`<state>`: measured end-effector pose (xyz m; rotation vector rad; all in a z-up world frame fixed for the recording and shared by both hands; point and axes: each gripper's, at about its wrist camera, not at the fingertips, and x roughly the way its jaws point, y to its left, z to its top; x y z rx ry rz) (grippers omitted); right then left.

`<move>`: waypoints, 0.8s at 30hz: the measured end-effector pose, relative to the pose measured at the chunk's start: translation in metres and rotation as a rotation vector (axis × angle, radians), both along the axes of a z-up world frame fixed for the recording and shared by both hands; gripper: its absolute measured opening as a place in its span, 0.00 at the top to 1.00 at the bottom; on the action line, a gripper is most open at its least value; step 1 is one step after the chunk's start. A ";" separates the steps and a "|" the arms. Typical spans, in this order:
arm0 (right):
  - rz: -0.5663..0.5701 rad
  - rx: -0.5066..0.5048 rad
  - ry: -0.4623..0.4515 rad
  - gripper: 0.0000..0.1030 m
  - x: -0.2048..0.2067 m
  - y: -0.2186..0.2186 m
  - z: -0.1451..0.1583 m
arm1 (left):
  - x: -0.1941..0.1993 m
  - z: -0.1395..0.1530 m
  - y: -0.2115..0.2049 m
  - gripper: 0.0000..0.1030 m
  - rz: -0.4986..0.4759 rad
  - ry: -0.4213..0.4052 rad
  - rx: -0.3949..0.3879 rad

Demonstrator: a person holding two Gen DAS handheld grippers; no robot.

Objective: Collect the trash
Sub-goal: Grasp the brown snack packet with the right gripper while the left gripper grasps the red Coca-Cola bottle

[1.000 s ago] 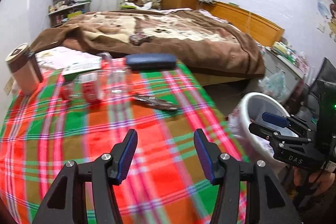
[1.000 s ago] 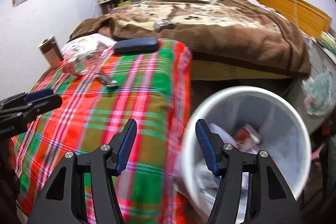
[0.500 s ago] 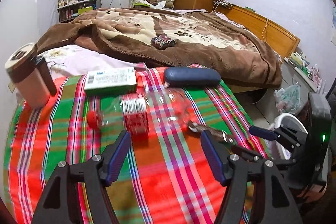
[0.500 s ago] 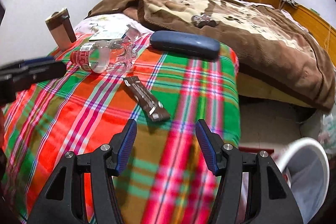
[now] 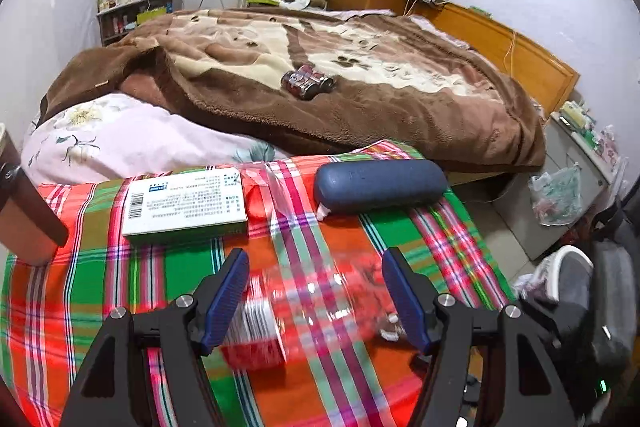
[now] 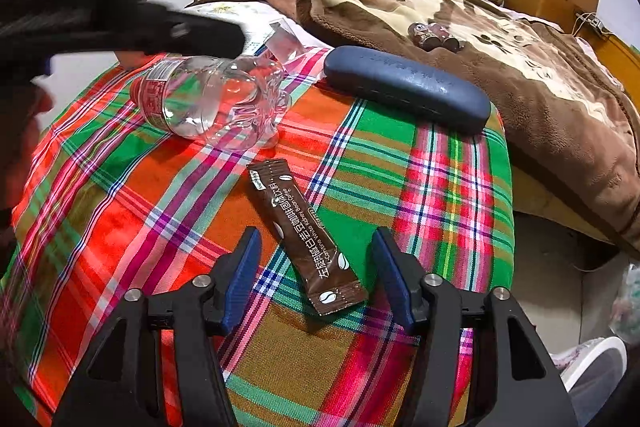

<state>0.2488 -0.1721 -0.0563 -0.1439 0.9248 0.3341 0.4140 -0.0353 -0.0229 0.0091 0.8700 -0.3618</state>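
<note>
The left gripper [image 5: 316, 299] has its fingers apart on each side of a clear plastic bottle [image 5: 304, 303], which lies on the plaid cloth [image 5: 168, 267]; they do not squeeze it. The right gripper [image 6: 314, 275] is closing around a brown coffee packet [image 6: 304, 235] lying flat, not pinched yet. A blue case [image 6: 404, 87] lies near the bed [image 6: 500, 39].

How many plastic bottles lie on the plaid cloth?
1: a clear plastic bottle lying on its side near the blue case, under the left gripper.
</note>
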 end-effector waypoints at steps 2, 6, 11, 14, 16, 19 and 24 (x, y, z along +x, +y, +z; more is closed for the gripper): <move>0.001 0.000 -0.003 0.62 -0.005 0.001 0.001 | 0.011 -0.008 -0.003 0.33 -0.004 0.043 -0.028; 0.002 0.003 -0.003 0.74 -0.009 0.003 0.002 | 0.013 -0.017 -0.006 0.33 -0.010 0.079 -0.001; -0.017 -0.002 0.008 0.78 -0.012 0.002 0.003 | -0.003 -0.026 0.003 0.33 -0.029 0.116 0.013; -0.042 0.001 0.013 0.78 -0.012 -0.001 0.003 | -0.024 -0.023 0.007 0.33 -0.069 0.102 0.027; -0.049 0.000 0.013 0.78 -0.012 -0.001 0.003 | -0.041 -0.021 0.012 0.33 -0.091 0.095 0.045; -0.053 -0.001 0.017 0.78 -0.010 -0.001 0.003 | -0.063 -0.016 0.025 0.33 -0.093 0.094 0.050; -0.054 0.026 0.012 0.78 -0.016 0.002 0.005 | -0.101 -0.006 0.044 0.33 -0.089 0.054 0.049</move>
